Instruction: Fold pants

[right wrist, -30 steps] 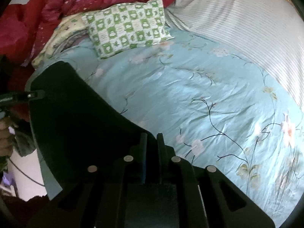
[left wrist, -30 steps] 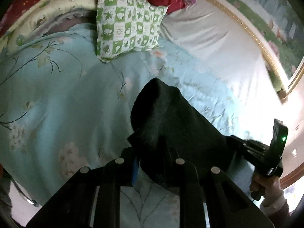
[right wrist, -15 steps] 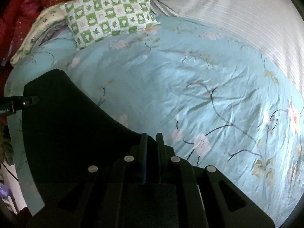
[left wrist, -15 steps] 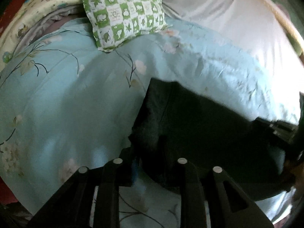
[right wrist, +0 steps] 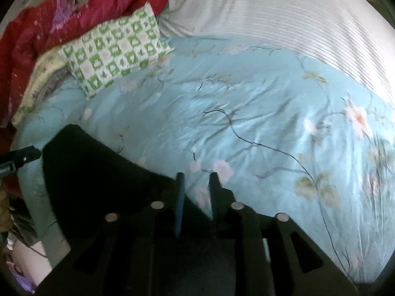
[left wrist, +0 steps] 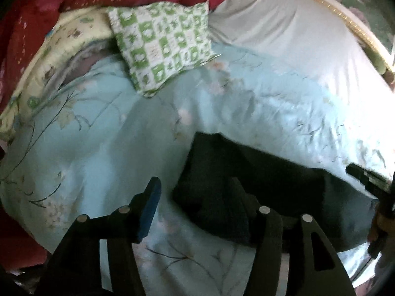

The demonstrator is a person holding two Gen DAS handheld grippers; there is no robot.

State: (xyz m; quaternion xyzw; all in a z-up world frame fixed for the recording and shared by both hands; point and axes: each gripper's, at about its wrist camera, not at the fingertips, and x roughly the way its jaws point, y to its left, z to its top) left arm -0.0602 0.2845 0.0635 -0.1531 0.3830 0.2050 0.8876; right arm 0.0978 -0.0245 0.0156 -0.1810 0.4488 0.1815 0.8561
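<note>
1. Releasing: both tools' jaws are opening. Left tool (left wrist: 195, 194) has its pads spread, blue pad clear of the cloth on the far side from the pants, other finger lying over the dark fabric; nothing pinched that I can see.
2. Right tool (right wrist: 196, 185) shows bare bedspread in the gap between its fingers, so it grips nothing.
3. Pants (left wrist: 246, 185) lie flat on the blue floral bedspread (right wrist: 246, 113), a dark slab near the bed's front edge, well short of the green checked pillow (left wrist: 163, 46).
4. Judgement: the tools sit at opposite ends of the pants, which fits a fold just laid down with both corners let go together.
5. Pillow and red quilt (right wrist: 37, 32) sit beyond the pants, leaving flat bedspread around them for folding.
</note>
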